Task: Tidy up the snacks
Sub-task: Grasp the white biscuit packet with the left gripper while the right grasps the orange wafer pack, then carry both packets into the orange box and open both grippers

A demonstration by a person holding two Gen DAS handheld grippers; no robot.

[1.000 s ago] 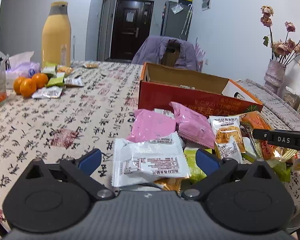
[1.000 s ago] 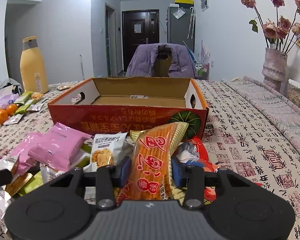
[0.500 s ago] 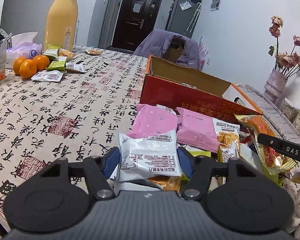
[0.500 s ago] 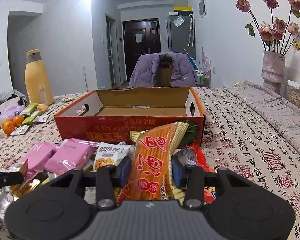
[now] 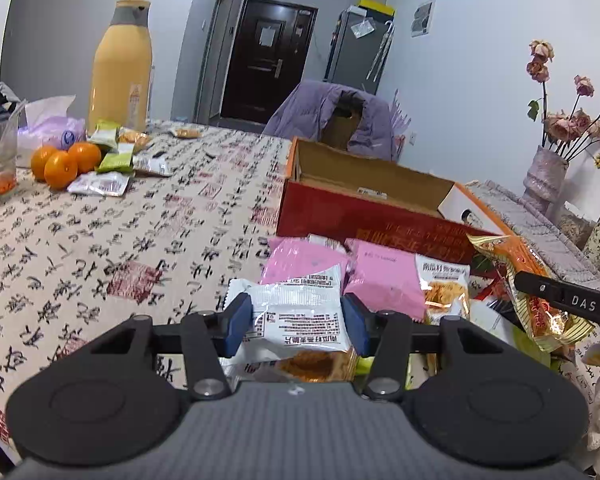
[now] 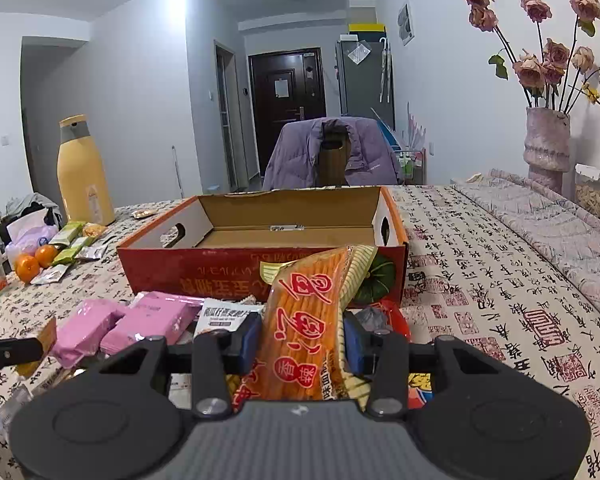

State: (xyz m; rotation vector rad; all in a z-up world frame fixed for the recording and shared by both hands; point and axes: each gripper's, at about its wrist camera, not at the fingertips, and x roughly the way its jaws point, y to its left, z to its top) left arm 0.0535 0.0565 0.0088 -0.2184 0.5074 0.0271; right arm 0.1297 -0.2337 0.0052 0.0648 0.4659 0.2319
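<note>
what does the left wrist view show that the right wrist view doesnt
Only the left wrist view shows the left gripper, its jaws just closing, pressed on a white snack packet, and a white side panel on the box end.

Only the right wrist view shows the right gripper from behind, shut on the orange snack pack, and the box's bare floor.

Both show the red cardboard box, pink packets, oranges and yellow bottle.

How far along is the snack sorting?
Early. The box looks empty. The left gripper has just been closing on a white packet; the right gripper holds an orange packet. The pink packets and the rest of the pile are left.
</note>
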